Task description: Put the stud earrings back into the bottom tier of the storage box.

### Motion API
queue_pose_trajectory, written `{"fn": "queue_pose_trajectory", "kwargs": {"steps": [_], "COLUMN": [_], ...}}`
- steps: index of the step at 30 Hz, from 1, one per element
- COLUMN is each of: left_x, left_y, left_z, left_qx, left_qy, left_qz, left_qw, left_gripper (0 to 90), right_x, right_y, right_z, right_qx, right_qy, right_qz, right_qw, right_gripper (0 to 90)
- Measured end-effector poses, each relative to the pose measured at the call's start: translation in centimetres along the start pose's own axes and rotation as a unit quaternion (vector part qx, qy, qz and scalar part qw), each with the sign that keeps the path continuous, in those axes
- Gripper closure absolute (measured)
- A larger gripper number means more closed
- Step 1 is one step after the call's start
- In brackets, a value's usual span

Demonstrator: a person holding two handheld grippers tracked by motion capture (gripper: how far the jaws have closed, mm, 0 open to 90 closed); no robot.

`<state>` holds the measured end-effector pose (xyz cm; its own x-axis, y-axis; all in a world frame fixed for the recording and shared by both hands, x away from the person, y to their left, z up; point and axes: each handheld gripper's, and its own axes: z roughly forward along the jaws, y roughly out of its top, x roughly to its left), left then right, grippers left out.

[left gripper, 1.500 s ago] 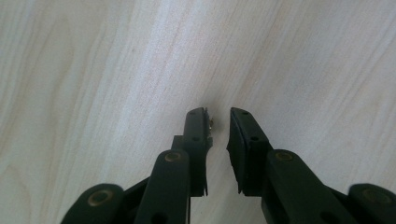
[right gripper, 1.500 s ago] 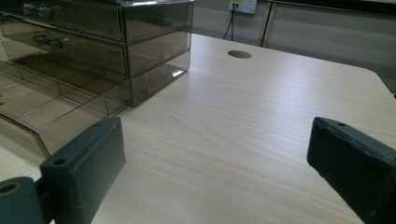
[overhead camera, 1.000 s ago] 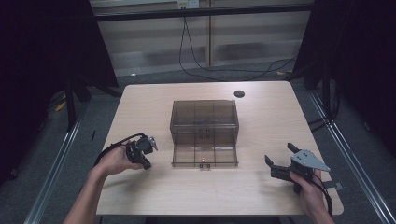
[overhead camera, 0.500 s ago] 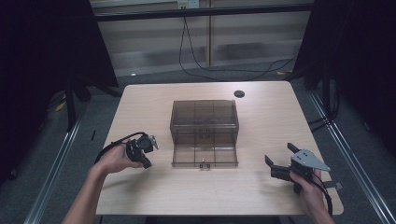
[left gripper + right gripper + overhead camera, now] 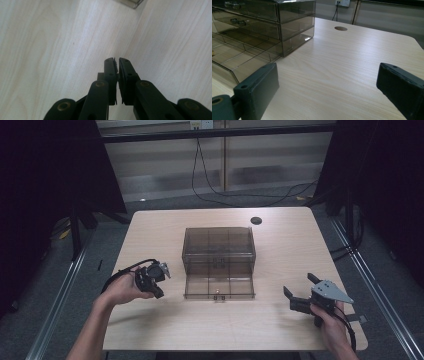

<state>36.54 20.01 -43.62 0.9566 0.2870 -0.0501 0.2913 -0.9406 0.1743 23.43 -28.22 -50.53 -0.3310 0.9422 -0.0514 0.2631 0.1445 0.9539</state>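
My left gripper is held in a hand at the table's left front and points down at the wood. In the left gripper view its jaws are shut with nothing between them. My right gripper rests at the right front, aimed toward the box, its pads spread wide with only bare tabletop between them. A smoky transparent drawer box stands mid-table with its bottom drawer pulled out toward me. That drawer is divided into compartments. The box sits left of the right gripper.
A round cable hole lies in the table near the far edge, also seen as a hole beyond the right gripper. Cables run along the floor behind the table. Bare wood spreads to the right of the box.
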Motion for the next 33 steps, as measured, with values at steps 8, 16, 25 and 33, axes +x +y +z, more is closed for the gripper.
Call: {"fn": "queue_pose_trajectory", "kwargs": {"steps": [8,16,25,33], "left_x": [-0.5,-1.5,-1.7,-1.9], "left_y": [1.6,2.8,4.5,6.7], "left_z": [-1.4,-1.8,-2.5,-2.8], "left_qx": [-0.001,-0.005,-0.011,-0.013], "left_qy": [-0.001,0.006,0.002,0.008], "left_qz": [0.018,0.038,0.045,0.058], "left_qw": [0.9998,0.9992,0.9989,0.9982], "left_gripper": [85.6,85.7,85.7,85.6], "right_x": [0.0,0.0,0.0,0.0], "right_y": [0.0,0.0,0.0,0.0], "right_z": [0.0,0.0,0.1,0.1], "right_qx": [-0.001,-0.001,-0.002,-0.002], "right_qy": [0.000,0.001,0.001,0.004], "right_qz": [0.000,-0.002,0.001,-0.002], "right_qw": [1.0000,1.0000,1.0000,1.0000], "right_gripper": [3.7,3.7,3.7,3.7]}}
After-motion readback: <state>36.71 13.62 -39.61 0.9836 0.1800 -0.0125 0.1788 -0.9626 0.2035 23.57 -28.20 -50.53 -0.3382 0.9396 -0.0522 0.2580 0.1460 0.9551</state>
